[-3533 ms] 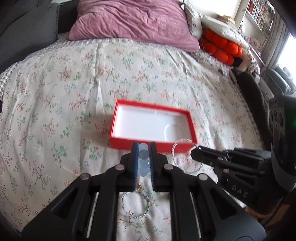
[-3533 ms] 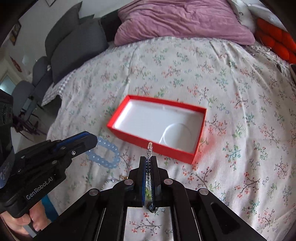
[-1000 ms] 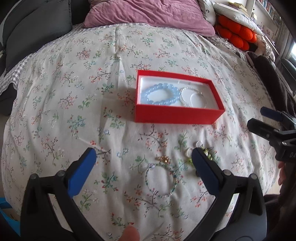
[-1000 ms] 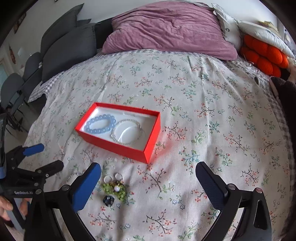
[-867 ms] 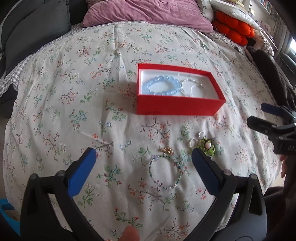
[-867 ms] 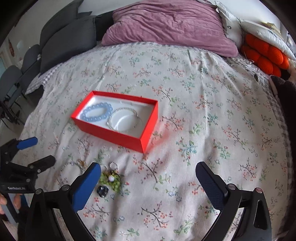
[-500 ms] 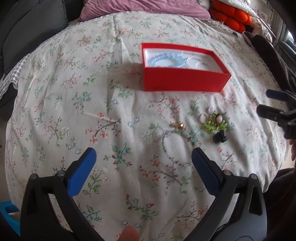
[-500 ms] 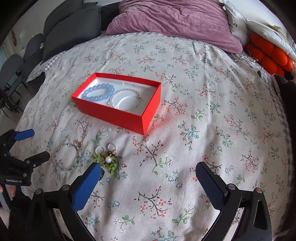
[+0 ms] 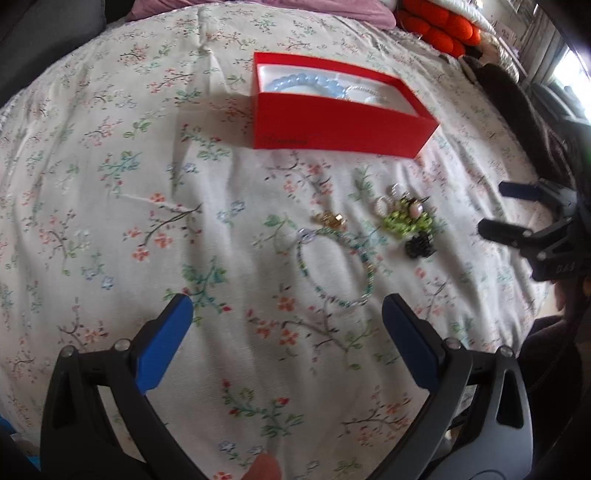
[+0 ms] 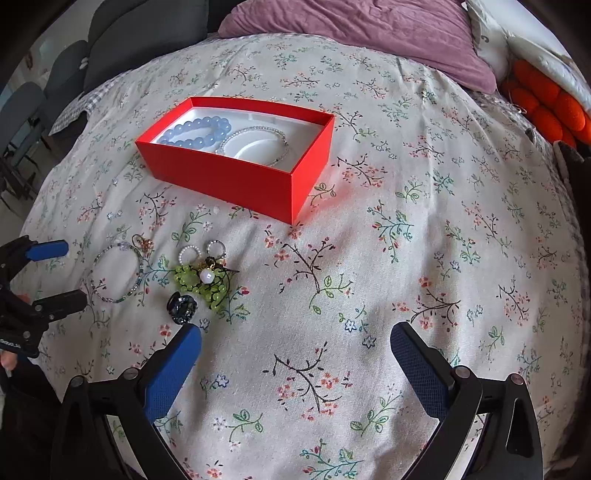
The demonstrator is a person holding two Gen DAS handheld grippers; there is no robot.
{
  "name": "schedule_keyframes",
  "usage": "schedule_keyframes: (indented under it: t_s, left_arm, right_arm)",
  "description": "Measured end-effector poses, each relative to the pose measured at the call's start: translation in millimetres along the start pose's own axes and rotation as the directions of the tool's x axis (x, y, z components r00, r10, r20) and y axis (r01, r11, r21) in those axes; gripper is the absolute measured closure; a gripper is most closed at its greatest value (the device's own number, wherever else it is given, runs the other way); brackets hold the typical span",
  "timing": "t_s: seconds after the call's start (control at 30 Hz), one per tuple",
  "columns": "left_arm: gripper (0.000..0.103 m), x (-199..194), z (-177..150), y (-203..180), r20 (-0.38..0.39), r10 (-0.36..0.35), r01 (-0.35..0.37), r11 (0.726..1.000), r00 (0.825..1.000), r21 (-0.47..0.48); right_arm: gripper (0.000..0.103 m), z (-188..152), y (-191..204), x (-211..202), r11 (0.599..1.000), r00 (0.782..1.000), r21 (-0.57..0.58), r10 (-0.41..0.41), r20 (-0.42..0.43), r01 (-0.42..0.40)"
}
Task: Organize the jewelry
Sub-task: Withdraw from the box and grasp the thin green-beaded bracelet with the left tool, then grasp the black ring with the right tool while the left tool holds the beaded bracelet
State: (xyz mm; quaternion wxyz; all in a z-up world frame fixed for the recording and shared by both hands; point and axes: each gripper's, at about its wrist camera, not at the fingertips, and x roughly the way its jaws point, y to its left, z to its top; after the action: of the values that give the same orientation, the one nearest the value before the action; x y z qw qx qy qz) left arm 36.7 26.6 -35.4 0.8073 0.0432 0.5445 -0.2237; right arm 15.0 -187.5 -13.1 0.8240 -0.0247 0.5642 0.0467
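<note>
A red box (image 9: 343,125) (image 10: 236,181) on the floral bedspread holds a blue bead bracelet (image 10: 197,134) and a clear bead bracelet (image 10: 255,146). In front of it lie a thin green bead bracelet (image 9: 334,271) (image 10: 116,275), a gold charm (image 9: 330,219), two small rings (image 10: 203,251), a green flower piece (image 9: 406,220) (image 10: 203,278) and a black piece (image 9: 419,247) (image 10: 181,307). My left gripper (image 9: 287,325) is open and empty, just short of the thin bracelet. My right gripper (image 10: 295,343) is open and empty, right of the loose pieces.
A purple pillow (image 10: 362,33) lies at the head of the bed. Orange cushions (image 10: 546,103) sit at the right. Grey cushions (image 10: 129,33) are at the back left. A dark garment (image 9: 517,103) lies along the bed's right edge.
Both grippers let their bracelets go into the box, opened and drew back toward the near edge. Both now sit lower and closer to the loose jewelry.
</note>
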Motion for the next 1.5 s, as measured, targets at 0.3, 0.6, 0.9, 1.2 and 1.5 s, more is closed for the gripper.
schedule_keyframes:
  t_s: [0.3, 0.6, 0.9, 1.2, 1.5]
  left_arm:
    - [0.064, 27.2, 14.4, -5.2, -0.05, -0.032, 0.027, 0.995, 0.998, -0.094]
    - [0.099, 19.7, 15.3, -6.3, -0.031, -0.009, 0.005, 0.994, 0.999, -0.107]
    - [0.099, -1.1, 12.2, 3.7, -0.01, 0.044, -0.045, 0.991, 0.999, -0.127]
    - [0.099, -2.3, 8.2, 7.8, -0.025, 0.058, -0.061, 0.989, 0.998, -0.134]
    - [0.099, 2.8, 4.9, 11.0, -0.045, 0.068, -0.074, 0.988, 0.997, -0.138]
  right_arm:
    - [0.0, 2.1, 3.8, 3.3, 1.0, 1.0, -0.007, 0.005, -0.011, -0.005]
    - [0.0, 1.5, 7.6, 6.4, 1.0, 0.999, -0.006, 0.026, -0.025, -0.026]
    - [0.0, 2.4, 22.7, 14.6, 0.985, 0.98, 0.044, 0.171, -0.099, -0.167]
    - [0.025, 3.3, 30.1, 37.6, 0.912, 0.914, 0.263, 0.366, -0.176, -0.315]
    - [0.05, 7.4, 51.6, 51.1, 0.917, 0.919, 0.275, 0.347, -0.19, -0.289]
